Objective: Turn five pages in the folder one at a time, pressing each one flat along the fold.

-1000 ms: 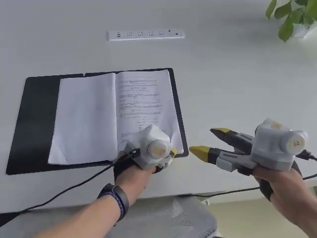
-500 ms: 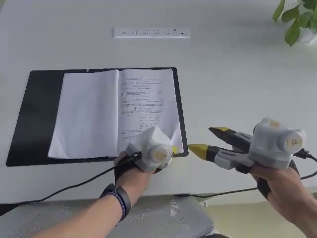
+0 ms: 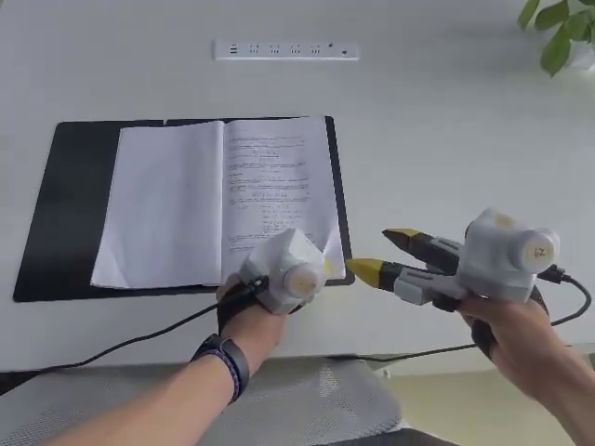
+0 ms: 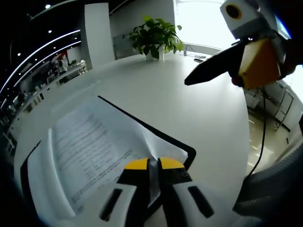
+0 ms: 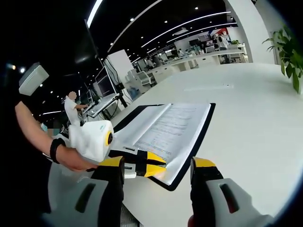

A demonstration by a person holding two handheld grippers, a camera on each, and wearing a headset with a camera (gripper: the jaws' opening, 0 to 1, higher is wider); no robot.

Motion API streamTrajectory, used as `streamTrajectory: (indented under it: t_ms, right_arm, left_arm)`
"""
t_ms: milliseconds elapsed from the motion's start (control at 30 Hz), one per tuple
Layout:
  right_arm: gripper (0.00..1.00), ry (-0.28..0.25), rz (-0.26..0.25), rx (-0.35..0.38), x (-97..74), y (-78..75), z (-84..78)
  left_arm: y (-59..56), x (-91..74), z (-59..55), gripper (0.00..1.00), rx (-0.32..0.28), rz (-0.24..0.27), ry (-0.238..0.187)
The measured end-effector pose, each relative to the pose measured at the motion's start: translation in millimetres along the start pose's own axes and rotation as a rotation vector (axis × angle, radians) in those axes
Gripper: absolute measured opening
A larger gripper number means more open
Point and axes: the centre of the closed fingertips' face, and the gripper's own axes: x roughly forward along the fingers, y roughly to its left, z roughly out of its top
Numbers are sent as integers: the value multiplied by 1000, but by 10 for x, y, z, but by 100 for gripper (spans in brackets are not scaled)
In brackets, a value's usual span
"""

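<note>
A black folder [image 3: 74, 214] lies open on the white table, with a blank left page [image 3: 163, 204] and a printed right page [image 3: 274, 186]. My left gripper [image 3: 321, 271] sits at that page's bottom right corner. In the left gripper view the left gripper [image 4: 154, 164] is shut on the slightly lifted corner of the printed page [image 4: 90, 151]. My right gripper [image 3: 379, 253] hovers open just right of the folder's edge, holding nothing. In the right gripper view the right gripper [image 5: 157, 164] has its jaws spread wide, facing the left gripper [image 5: 142, 168] and the folder [image 5: 196, 137].
A white power strip [image 3: 285, 49] lies at the back of the table and a potted plant [image 3: 558, 32] stands at the far right. Cables [image 3: 139, 344] trail off the table's near edge. A grey mesh chair [image 3: 307, 400] is below.
The right gripper has drifted a little left, toward the folder's edge. The left gripper stays at the page corner, which curls up slightly.
</note>
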Motion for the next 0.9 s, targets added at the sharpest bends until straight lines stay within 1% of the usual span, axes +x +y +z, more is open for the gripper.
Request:
streamTrajectory:
  t_ms: [167,367,400,533,633,900]
  right_arm:
    - [52,8,5,15,139,-86,-37]
    - [49,40,19,44,423,-213,-118]
    - [48,40,20,46,440,-215,-116]
    - [47,53,38,60,604,-227,-135]
    - [47,62,47,70,686,-241,-155]
    - [45,73,64,88,778,-264,-156]
  left_arm:
    - [0,-2,-1,3,-16,-8,-1]
    - [3,-6,-9,2,-36,-19,-6]
    - [1,-7,-10,2,-37,-21,-5]
    - [1,-9,-16,2,-41,-24,-7]
    - [0,-3,-22,2,-41,-24,-8]
    - [-2,4,-28,2,-54,-28,-11]
